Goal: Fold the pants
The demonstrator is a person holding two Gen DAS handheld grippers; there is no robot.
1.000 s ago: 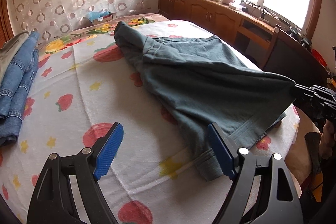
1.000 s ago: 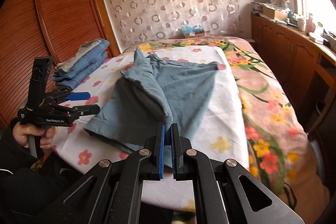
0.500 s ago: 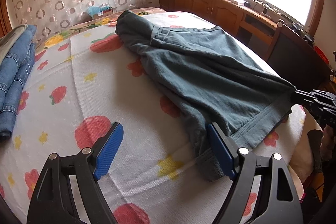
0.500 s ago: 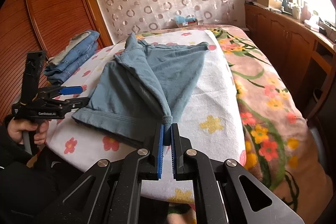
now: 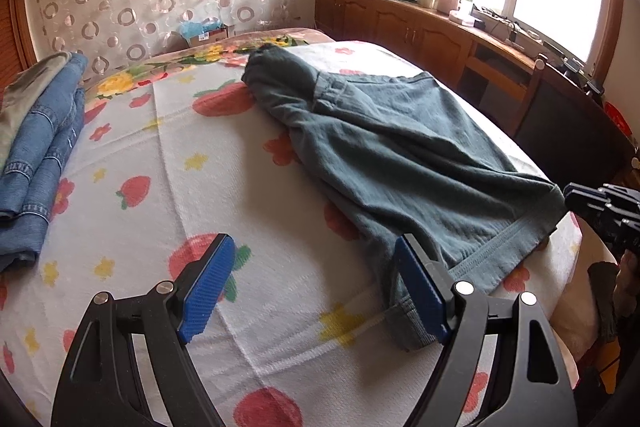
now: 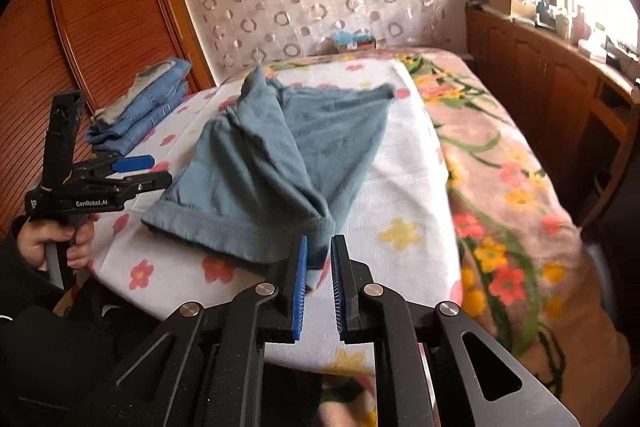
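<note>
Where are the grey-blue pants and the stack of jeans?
grey-blue pants [image 5: 420,163], left wrist view, middle of the fabric.
stack of jeans [image 6: 148,109], right wrist view, side of the folded pile.

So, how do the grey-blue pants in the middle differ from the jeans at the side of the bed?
The grey-blue pants lie loose and wrinkled in the middle of the bed; the jeans sit folded in a neat stack near its edge, by the wardrobe. The pants are plain, dull grey-blue cloth; the jeans are brighter blue denim with pale stitching. The right gripper is at the pants' hem, jaws slightly apart; no gripper is at the jeans. Both rest on the flowered sheet.
</note>
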